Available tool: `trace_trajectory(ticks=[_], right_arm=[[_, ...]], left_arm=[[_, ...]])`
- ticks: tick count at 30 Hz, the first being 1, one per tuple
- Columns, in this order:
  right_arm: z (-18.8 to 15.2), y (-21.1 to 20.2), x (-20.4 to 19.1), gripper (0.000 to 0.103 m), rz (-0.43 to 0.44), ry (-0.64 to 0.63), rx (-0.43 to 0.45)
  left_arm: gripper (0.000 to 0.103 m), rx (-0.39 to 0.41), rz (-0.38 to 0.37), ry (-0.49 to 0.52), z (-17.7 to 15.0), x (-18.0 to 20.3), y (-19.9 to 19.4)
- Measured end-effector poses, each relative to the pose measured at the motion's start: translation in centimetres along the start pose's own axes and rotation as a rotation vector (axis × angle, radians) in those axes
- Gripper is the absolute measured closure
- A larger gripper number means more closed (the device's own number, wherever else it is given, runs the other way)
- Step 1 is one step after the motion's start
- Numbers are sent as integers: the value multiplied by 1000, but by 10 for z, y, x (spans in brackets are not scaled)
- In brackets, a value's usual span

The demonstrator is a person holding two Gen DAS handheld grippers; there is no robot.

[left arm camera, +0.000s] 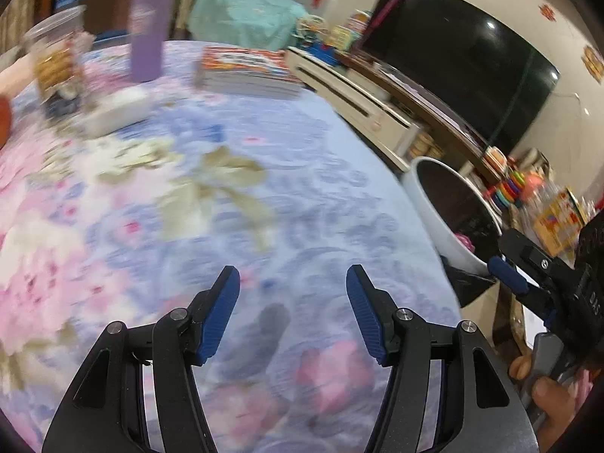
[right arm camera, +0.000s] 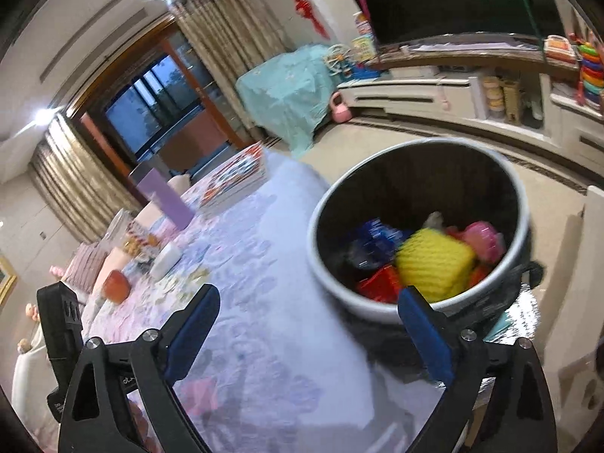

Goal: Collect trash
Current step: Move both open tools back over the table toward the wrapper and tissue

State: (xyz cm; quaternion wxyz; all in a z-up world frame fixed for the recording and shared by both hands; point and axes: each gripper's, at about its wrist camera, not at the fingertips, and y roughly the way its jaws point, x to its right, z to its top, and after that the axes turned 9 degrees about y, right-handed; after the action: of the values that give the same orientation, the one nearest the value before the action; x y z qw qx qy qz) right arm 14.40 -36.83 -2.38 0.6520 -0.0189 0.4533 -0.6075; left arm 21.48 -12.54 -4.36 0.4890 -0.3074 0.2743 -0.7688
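Broad table [left arm camera: 339, 173] under a floral lilac-and-pink cloth, filling most of both views. Beside its edge, a round white trash bin with a dark liner [right arm camera: 336, 275], already loaded with a yellow foam fruit net [right arm camera: 434, 260], blue wrapper [right arm camera: 373, 230], and red and pink scraps.

Farther along the cloth: stack of magazines [left arm camera: 245, 71], tall purple tumbler [left arm camera: 147, 37], clear plastic snack jar [left arm camera: 56, 56], white tissue box [left arm camera: 117, 109].

Remaining trash: pale, crumpled paper-like scraps [left arm camera: 222, 185] strewn mid-table, blurred, exact material hard to tell. Probably featherlight, soft, crushable, not fragile; liable to slide or flutter on fabric. Best pinched at a raised crease or bunched middle, not a flat edge.

Left gripper [left arm camera: 293, 283] spread wide, empty, hanging over bare cloth short of the scraps. Right gripper [right arm camera: 307, 309] likewise spread, empty, near the bin rim.
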Motion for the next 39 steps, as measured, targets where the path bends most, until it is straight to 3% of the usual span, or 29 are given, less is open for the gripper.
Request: trace_trajectory(ticks=[21,39], right_arm=[[-55,69,-101,3,121,-145,-161],[-62,123,-149,3,178,-194,-231]], left_arm=[[43,57,170,-198,-23,-134,-48],[43,54,232,-242,-12,-185,-44]])
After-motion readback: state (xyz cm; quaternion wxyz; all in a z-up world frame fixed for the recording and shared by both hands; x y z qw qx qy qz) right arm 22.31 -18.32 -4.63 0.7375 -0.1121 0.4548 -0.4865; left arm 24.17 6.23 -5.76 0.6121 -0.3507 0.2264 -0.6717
